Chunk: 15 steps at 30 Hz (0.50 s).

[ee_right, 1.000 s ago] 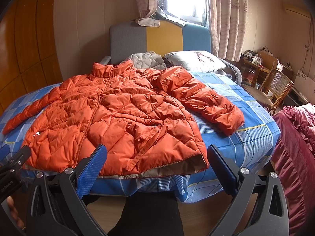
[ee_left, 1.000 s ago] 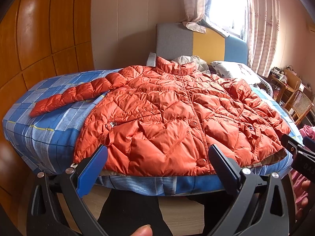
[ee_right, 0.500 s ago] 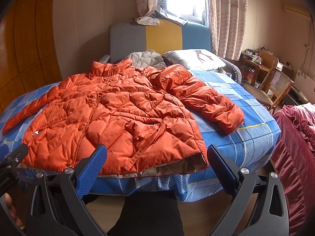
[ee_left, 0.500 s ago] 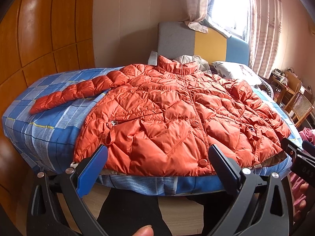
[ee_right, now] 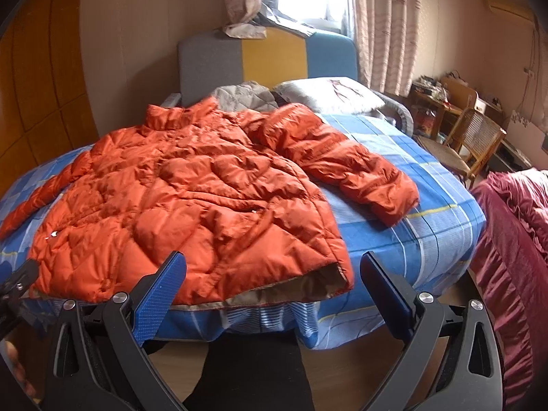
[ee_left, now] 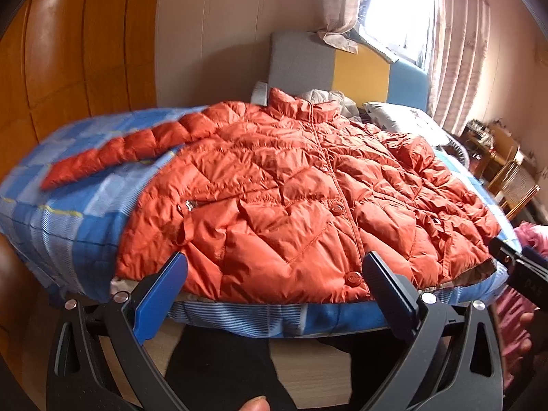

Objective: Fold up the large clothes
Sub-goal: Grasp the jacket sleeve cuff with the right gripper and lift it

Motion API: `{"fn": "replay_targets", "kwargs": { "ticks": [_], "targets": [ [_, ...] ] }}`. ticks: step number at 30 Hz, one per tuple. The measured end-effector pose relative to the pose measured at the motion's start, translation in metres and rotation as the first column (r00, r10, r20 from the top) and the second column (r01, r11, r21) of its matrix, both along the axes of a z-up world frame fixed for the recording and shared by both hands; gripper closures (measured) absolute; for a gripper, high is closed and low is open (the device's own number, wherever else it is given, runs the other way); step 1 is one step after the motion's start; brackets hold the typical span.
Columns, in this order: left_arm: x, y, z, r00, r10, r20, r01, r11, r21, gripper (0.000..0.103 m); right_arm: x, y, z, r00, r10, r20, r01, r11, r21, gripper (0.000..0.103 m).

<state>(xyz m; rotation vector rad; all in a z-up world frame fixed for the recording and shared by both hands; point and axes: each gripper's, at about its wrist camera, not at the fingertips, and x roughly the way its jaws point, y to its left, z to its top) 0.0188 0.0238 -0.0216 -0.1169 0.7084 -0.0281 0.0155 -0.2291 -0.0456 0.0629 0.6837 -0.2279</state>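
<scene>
While laid flat, front up, for folding: orange puffer jacket (ee_left: 291, 205) on blue checked bed (ee_right: 428, 233), sleeves outspread; left gripper (ee_left: 272, 277) and right gripper (ee_right: 270, 274), fingers spread, empty, near hem

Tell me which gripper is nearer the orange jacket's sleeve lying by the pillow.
Right. The right gripper faces the hem corner below that sleeve; the left gripper sits toward the opposite side.

One jacket, one bed, two grippers.
One orange jacket (ee_right: 191, 205) with two sleeves, one bed (ee_right: 428, 239), one pillow (ee_right: 328, 97), one wicker chair (ee_right: 476, 144), left gripper (ee_left: 274, 274), right gripper (ee_right: 272, 274).
</scene>
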Motion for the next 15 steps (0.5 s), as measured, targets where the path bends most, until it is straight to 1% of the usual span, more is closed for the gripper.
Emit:
{"fn": "replay_targets", "kwargs": {
  "ticks": [3, 6, 9, 10, 11, 13, 15],
  "targets": [
    [0.009, 0.009, -0.008, 1.0, 0.006, -0.03, -0.007, 1.0, -0.023, 0.002, 0.007, -0.017, -0.008, 0.998, -0.05, -0.028, 0.051, 0.999, 0.017, 0.003],
    [0.018, 0.014, -0.014, 0.999, 0.01, -0.041, -0.009, 1.0, 0.001, 0.002, 0.016, -0.039, -0.016, 0.993, -0.107, -0.052, 0.109, 0.992, 0.055, 0.003],
    [0.033, 0.019, -0.018, 0.998, -0.019, -0.061, 0.018, 1.0, -0.021, 0.002, 0.025, -0.067, -0.02, 0.984, -0.172, -0.055, 0.176, 0.98, 0.087, 0.003],
    [0.037, 0.02, -0.018, 0.998, -0.019, -0.062, 0.018, 1.0, -0.017, 0.002, 0.028, -0.075, -0.02, 0.981, -0.189, -0.054, 0.193, 0.976, 0.1, 0.003],
    [0.045, 0.02, -0.018, 0.998, -0.019, -0.061, 0.019, 1.0, -0.001, 0.002, 0.034, -0.09, -0.021, 0.974, -0.22, -0.053, 0.225, 0.967, 0.121, 0.005],
    [0.056, 0.02, -0.017, 0.998, -0.026, -0.06, 0.027, 1.0, 0.012, 0.002, 0.046, -0.111, -0.027, 0.962, -0.264, -0.069, 0.272, 0.95, 0.153, 0.016],
    [0.07, 0.019, -0.017, 0.998, -0.031, -0.057, 0.032, 0.999, 0.029, 0.002, 0.057, -0.129, -0.035, 0.951, -0.297, -0.087, 0.309, 0.932, 0.19, 0.017]
  ]
}}
